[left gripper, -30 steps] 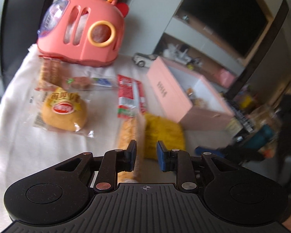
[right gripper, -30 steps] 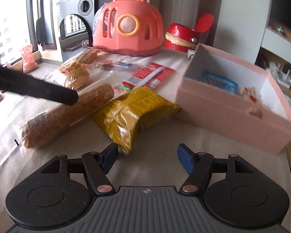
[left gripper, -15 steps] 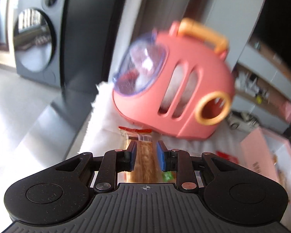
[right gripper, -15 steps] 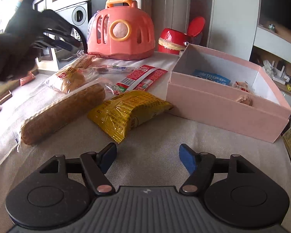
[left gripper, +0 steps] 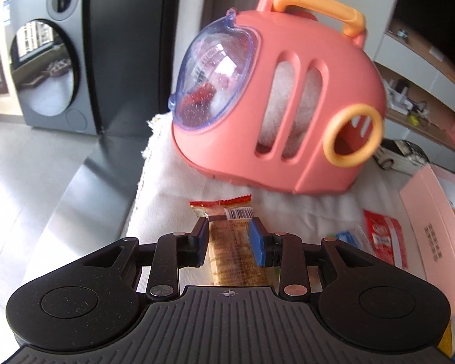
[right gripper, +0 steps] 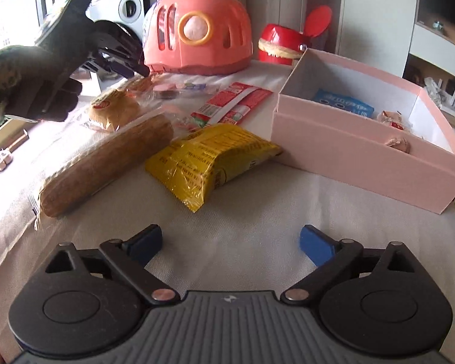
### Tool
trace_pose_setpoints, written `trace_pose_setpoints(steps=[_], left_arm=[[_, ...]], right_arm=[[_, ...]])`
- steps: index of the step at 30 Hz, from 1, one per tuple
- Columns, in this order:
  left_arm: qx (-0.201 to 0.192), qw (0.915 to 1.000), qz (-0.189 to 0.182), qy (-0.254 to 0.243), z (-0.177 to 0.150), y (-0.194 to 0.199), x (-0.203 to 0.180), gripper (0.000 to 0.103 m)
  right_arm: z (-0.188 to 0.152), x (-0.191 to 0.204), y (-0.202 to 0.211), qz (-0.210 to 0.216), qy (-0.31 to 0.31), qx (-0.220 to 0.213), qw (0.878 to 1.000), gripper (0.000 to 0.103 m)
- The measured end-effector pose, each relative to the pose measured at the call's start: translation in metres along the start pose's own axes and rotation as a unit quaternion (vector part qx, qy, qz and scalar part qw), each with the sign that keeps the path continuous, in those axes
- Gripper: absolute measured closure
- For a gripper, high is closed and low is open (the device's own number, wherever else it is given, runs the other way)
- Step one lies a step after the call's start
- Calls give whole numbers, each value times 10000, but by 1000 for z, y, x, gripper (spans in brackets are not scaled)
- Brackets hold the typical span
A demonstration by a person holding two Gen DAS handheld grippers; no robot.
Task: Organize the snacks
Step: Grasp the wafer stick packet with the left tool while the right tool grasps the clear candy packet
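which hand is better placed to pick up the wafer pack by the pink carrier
Left. The left tool, jaws opening, already straddles the wafer pack in front of the pink carrier. The right tool, opening with nothing between its jaws, sits at the near edge, closer to the yellow packet.

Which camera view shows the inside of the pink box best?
The right wrist view: the pink box stands open and shows a blue packet and small snacks inside. The left wrist view shows only one outer wall of it at the right edge.
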State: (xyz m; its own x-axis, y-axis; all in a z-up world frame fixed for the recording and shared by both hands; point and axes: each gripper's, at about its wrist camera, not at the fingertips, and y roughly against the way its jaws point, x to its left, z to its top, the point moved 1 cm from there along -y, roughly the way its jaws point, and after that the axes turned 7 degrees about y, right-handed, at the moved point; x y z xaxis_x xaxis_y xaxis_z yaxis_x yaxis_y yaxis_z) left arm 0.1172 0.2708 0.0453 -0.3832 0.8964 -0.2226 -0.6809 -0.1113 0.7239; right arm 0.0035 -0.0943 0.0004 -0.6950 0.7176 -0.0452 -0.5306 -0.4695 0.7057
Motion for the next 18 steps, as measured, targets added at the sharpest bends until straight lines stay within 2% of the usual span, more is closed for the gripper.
trace_pose_setpoints(steps=[2, 4, 5, 7, 9, 12, 15, 18], left_arm=[[42, 9998, -37, -174, -6, 4, 2, 61], [57, 9999, -120, -98, -9, 4, 9, 52], [83, 9997, -206, 67, -9, 3, 15, 48], [263, 9965, -592, 529, -11, -4, 26, 48], [129, 9948, -757, 671, -13, -5, 29, 49], [-44, 9945, -836, 627, -18, -2, 33, 53], [-180, 9959, -832, 304, -25, 5, 36, 55], [-285, 9952, -891, 292, -32, 13, 44, 58]], right_arm=[[10, 2, -2, 75, 138, 297, 9994, 8], [27, 6, 2, 286, 559, 528, 9966, 25], [39, 9, 7, 248, 666, 449, 9965, 25], [67, 16, 18, 76, 791, 106, 9968, 25], [104, 25, 18, 114, 773, 20, 9969, 25], [160, 28, -9, 572, 141, 343, 9977, 25], [198, 19, -55, 805, -804, 807, 9902, 26], [216, 10, -102, 777, -1506, 1304, 9769, 42]])
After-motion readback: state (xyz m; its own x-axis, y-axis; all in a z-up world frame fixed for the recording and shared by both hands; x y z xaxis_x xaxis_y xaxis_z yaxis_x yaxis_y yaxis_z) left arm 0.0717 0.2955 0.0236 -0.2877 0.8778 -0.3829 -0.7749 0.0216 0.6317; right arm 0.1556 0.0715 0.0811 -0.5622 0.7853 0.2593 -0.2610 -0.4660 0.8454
